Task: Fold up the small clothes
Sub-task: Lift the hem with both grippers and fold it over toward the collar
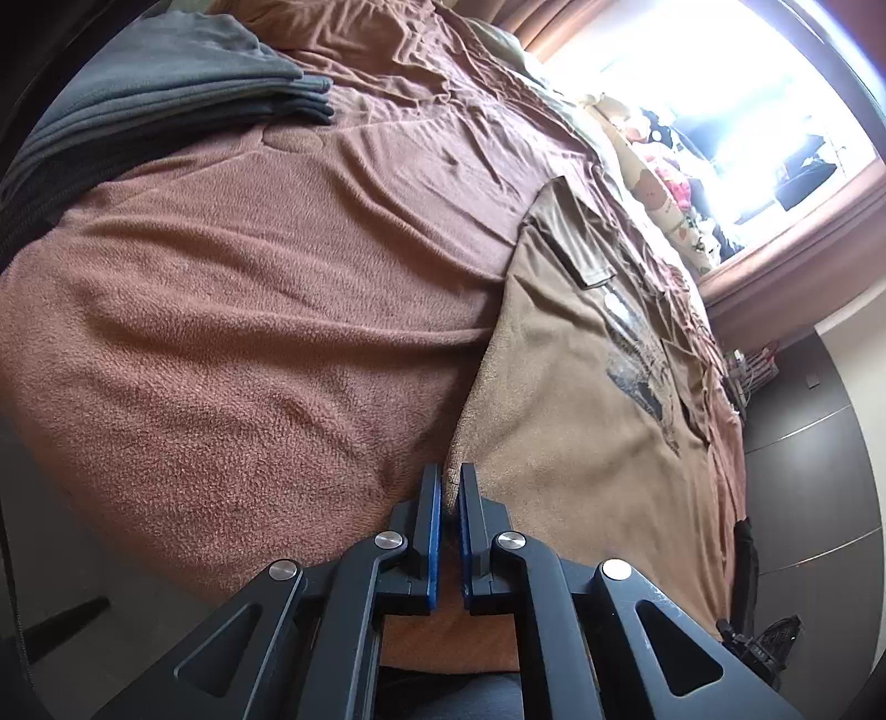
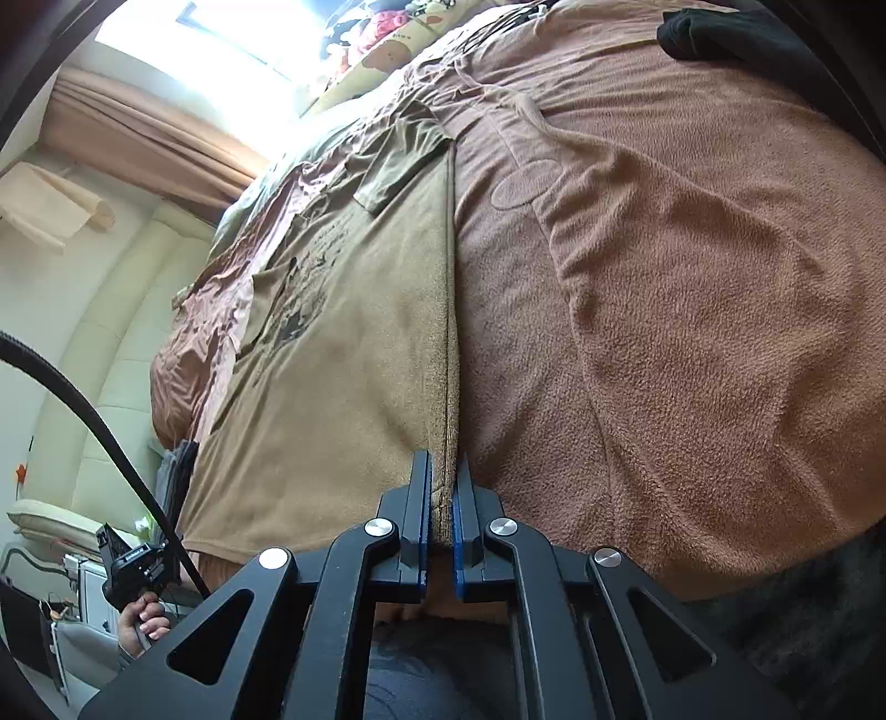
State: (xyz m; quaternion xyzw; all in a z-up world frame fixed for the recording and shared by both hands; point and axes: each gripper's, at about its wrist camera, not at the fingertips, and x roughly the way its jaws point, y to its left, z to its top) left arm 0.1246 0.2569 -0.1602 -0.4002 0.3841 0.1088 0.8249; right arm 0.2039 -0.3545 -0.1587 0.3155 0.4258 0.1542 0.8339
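A tan T-shirt [image 1: 565, 399] with a dark print lies flat on a brown fleece blanket [image 1: 249, 304]. One sleeve is folded in over its chest. My left gripper [image 1: 451, 471] is shut on the shirt's near left corner, and a thin fold of tan cloth shows between the blue pads. In the right wrist view the same shirt [image 2: 343, 360] fills the left half. My right gripper [image 2: 444, 457] is shut on its right side edge near the hem, with the tan seam running straight in between the pads.
A stack of folded grey clothes [image 1: 166, 83] sits far left on the blanket. A black garment [image 2: 714, 27] lies at the far right. Patterned pillows [image 1: 659, 194] and a bright window [image 1: 720, 83] lie beyond the shirt. A person's hand [image 2: 145, 617] holds a black handle beside the bed.
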